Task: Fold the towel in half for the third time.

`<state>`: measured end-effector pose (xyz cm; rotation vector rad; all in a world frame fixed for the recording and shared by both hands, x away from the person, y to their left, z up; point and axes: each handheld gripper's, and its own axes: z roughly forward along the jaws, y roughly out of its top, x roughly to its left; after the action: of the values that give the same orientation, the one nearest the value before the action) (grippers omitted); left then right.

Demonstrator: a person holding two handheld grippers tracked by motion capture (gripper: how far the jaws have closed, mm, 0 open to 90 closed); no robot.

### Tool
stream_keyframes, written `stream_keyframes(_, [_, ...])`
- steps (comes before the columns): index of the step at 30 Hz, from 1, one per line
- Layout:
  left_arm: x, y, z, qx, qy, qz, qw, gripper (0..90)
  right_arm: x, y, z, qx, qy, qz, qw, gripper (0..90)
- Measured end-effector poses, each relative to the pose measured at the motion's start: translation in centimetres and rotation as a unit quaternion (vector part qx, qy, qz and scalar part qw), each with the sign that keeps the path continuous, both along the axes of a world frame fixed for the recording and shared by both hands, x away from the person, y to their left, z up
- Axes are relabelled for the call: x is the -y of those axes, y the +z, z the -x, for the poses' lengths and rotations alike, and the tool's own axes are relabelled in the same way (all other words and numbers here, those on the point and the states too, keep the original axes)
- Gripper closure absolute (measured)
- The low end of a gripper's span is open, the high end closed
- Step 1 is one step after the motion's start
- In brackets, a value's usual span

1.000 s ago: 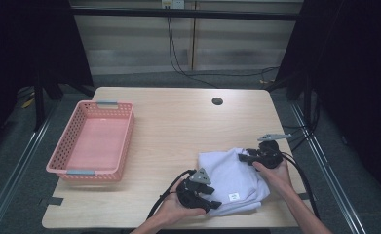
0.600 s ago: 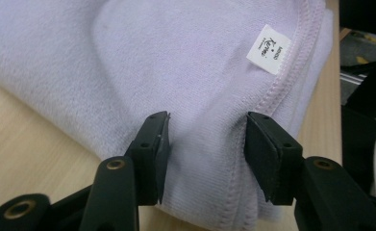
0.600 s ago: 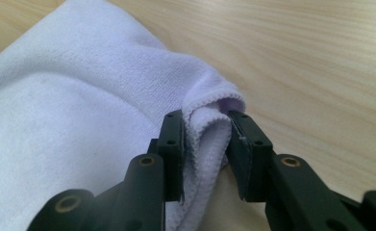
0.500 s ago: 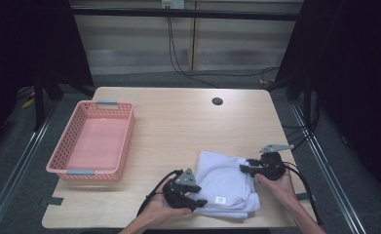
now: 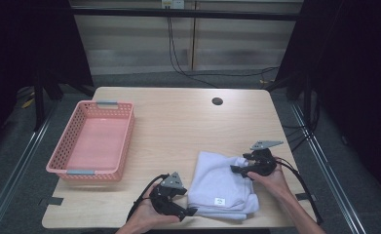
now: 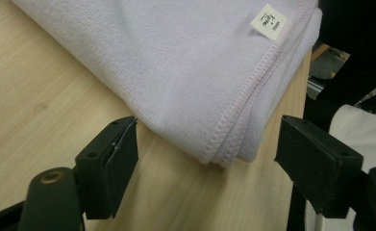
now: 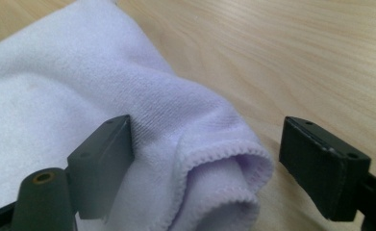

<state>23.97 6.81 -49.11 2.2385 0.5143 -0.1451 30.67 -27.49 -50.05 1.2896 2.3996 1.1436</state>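
Observation:
A folded pale lilac towel [image 5: 221,185] with a small white label [image 5: 219,201] lies at the table's front right. My left gripper [image 5: 190,212] sits at its near left corner. In the left gripper view its jaws have just been opening, and the left gripper [image 6: 209,130] stands open around the towel's [image 6: 176,62] stitched corner without pressing it. My right gripper [image 5: 237,169] is at the towel's far right edge. Its jaws have also just been opening, and the right gripper [image 7: 207,125] stands open with the towel's [image 7: 80,110] rolled fold between them.
A pink plastic basket [image 5: 125,139] stands empty at the table's left. The wooden table [image 5: 178,126] has a small round hole [image 5: 217,101] at the back. The towel lies close to the front edge. Cables trail from both grippers off the table.
Both grippers have opened and let go of the towel. The towel has come closer to the front edge and lies flatter. My left gripper has slid left, off the cloth.

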Motion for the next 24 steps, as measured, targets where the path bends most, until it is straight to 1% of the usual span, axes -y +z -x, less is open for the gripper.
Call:
stream_keyframes(1, [0.3,0.0,0.0,0.001,-0.006,-0.005,1.0000,22.1,0.1,-0.1,-0.1,0.005,0.005,0.004,1.0000,17.9])
stream_keyframes(3, [0.4,-0.1,0.0,-0.001,-0.008,-0.007,0.9999,21.2,0.2,-0.2,0.0,0.002,0.005,0.005,1.0000,17.4])
stream_keyframes(4, [0.9,-0.3,0.0,-0.001,-0.008,-0.010,0.9999,20.3,0.2,-0.4,0.0,0.002,0.009,0.001,1.0000,17.6])
stream_keyframes(6, [1.2,-0.4,0.1,-0.001,-0.011,-0.016,0.9998,20.1,0.0,-0.5,0.1,0.002,0.009,0.005,0.9999,17.6])
stream_keyframes(8, [1.4,-0.5,0.2,0.001,-0.017,-0.027,0.9995,18.9,0.1,-0.5,0.0,-0.001,0.013,0.005,0.9999,17.8])
stream_keyframes(9, [1.5,-0.5,0.3,0.006,-0.017,-0.028,0.9994,18.6,0.1,-0.5,0.1,-0.002,0.012,0.005,0.9999,18.0])
stream_keyframes(11, [1.6,-0.6,0.4,0.007,-0.013,-0.024,0.9996,18.7,0.0,-0.4,0.1,-0.002,0.015,0.006,0.9999,18.0])
stream_keyframes(12, [1.5,-0.5,0.5,0.009,-0.017,-0.034,0.9992,19.1,0.0,-0.4,0.2,-0.006,0.015,0.007,0.9998,18.0])
stream_keyframes(14, [1.5,-0.5,0.7,0.012,-0.016,-0.029,0.9994,20.5,0.0,-0.4,0.4,-0.003,0.016,0.008,0.9998,18.2])
stream_keyframes(15, [1.4,-0.4,0.7,0.016,-0.019,-0.033,0.9992,22.7,0.0,-0.4,0.5,-0.003,0.020,0.008,0.9998,18.3])
stream_keyframes(16, [1.5,-0.4,0.8,0.019,-0.015,-0.032,0.9992,26.3,0.0,-0.4,0.6,-0.003,0.022,0.012,0.9997,18.7])
stream_keyframes(17, [1.5,-0.5,0.9,0.024,-0.019,-0.030,0.9991,30.7,0.0,-0.4,0.7,-0.004,0.021,0.012,0.9997,19.5])
stream_keyframes(18, [1.4,-0.4,1.0,0.026,-0.018,-0.033,0.9990,35.1,0.0,-0.3,0.9,-0.002,0.023,0.013,0.9996,22.9])
stream_keyframes(19, [1.5,-0.4,1.1,0.033,-0.019,-0.035,0.9987,36.6,0.0,-0.3,1.0,-0.001,0.027,0.010,0.9996,27.0])
stream_keyframes(20, [1.5,-0.4,1.1,0.037,-0.018,-0.037,0.9984,41.1,0.0,-0.3,1.3,-0.002,0.029,0.005,0.9996,31.2])
stream_keyframes(21, [1.5,-0.3,1.0,0.032,-0.018,-0.040,0.9986,43.2,-0.1,-0.3,1.4,0.000,0.030,0.005,0.9995,33.9])
stream_keyframes(22, [1.5,-0.3,1.0,0.032,-0.018,-0.040,0.9986,46.2,-0.1,-0.3,1.4,0.000,0.030,0.005,0.9995,33.9])
stream_keyframes(23, [1.4,-0.3,1.0,0.029,-0.014,-0.037,0.9988,50.4,-0.2,-0.3,1.6,-0.002,0.031,0.002,0.9995,38.6])
stream_keyframes(24, [1.4,-0.3,0.9,0.026,-0.014,-0.035,0.9990,51.7,-0.2,-0.2,1.6,-0.005,0.032,0.001,0.9995,41.1])
